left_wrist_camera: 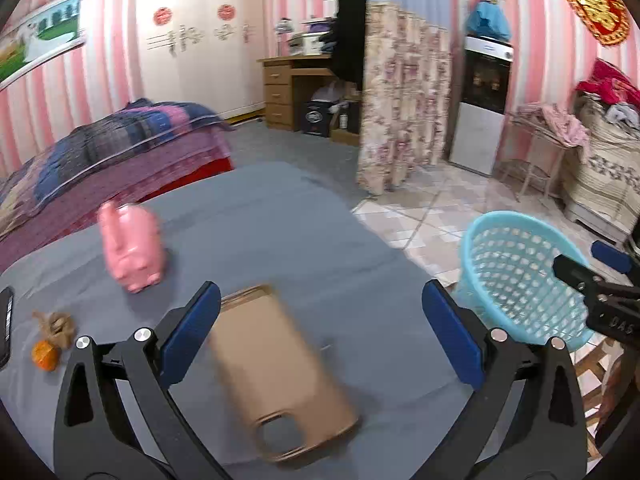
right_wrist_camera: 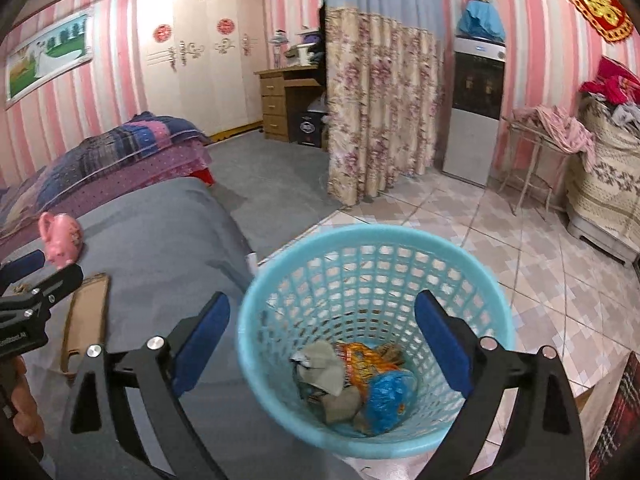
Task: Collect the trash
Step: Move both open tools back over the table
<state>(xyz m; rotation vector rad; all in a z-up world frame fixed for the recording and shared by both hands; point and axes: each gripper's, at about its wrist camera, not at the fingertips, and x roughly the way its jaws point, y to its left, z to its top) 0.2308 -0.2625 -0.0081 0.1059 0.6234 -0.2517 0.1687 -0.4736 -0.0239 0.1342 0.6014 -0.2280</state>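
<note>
A light blue mesh basket (right_wrist_camera: 372,248) stands on the floor beside the grey-covered table (right_wrist_camera: 168,232); it also shows in the left wrist view (left_wrist_camera: 516,268). Inside lie crumpled paper (right_wrist_camera: 324,372), an orange wrapper (right_wrist_camera: 360,360) and a blue bag (right_wrist_camera: 390,398). My right gripper (right_wrist_camera: 322,336) is open and empty above the basket. My left gripper (left_wrist_camera: 320,320) is open and empty above a tan phone case (left_wrist_camera: 280,368) on the table (left_wrist_camera: 280,216). An orange peel (left_wrist_camera: 45,355) and a brown scrap (left_wrist_camera: 58,326) lie at the table's left.
A pink piggy bank (left_wrist_camera: 134,250) stands on the table, and a dark phone (left_wrist_camera: 5,326) lies at its left edge. A bed (left_wrist_camera: 108,148) is behind the table. A floral curtain (right_wrist_camera: 380,100), a water dispenser (right_wrist_camera: 476,108) and a rack (right_wrist_camera: 536,160) stand beyond the tiled floor.
</note>
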